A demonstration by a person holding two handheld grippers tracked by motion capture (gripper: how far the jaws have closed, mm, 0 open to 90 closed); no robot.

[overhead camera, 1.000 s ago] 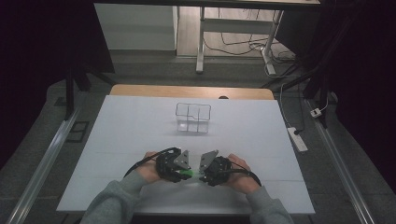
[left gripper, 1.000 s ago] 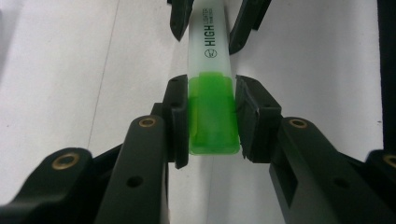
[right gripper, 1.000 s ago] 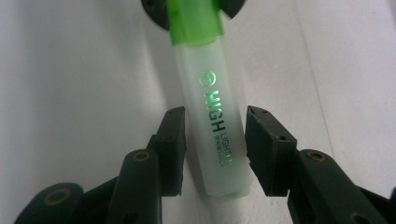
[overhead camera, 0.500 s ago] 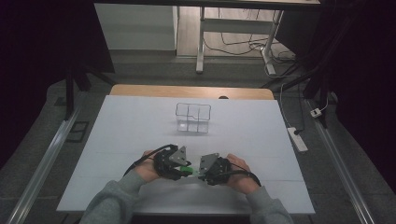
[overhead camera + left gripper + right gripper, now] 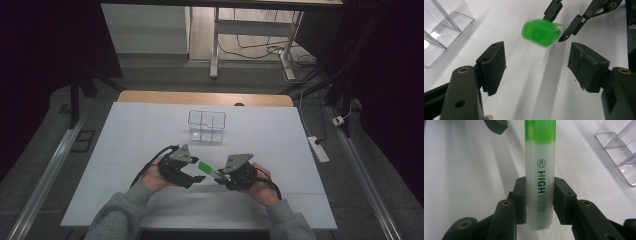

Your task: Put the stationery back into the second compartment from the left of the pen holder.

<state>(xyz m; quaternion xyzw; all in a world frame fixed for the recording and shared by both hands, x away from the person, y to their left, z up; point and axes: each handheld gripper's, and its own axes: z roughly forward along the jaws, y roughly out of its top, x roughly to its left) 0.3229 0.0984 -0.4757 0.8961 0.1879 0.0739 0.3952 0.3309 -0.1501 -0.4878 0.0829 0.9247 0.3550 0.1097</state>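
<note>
Highlighter: a green-capped highlighter pen with a translucent white barrel (image 5: 540,182) is held above the white table (image 5: 125,150), between the two grippers, its green cap (image 5: 541,33) pointing toward the left one.
Right gripper (image 5: 540,201): its jaws are closed on the barrel near the butt end – both pads are pressed flat against the sides, the printed lettering between them.
Left gripper (image 5: 537,66): its jaws have just been opening and now stand wide apart; nothing is gripped, and the cap is seen beyond and above the gap, clear of both pads.
Organiser: a clear plastic box with dividers (image 5: 206,126) stands farther up the table, well apart from both hands.
Step in hand: judged a handover just completed – the pen appears to be carried by the right gripper alone.
Risk, droop: the pen is gripped far from its middle, so the cap end could be swung down by a quick move.
Risk, slip: the smooth barrel could be lost if the squeeze is eased.
Risk, snag: the cap could be knocked by the left pads (image 5: 494,66) if that hand is drawn away carelessly.
</note>
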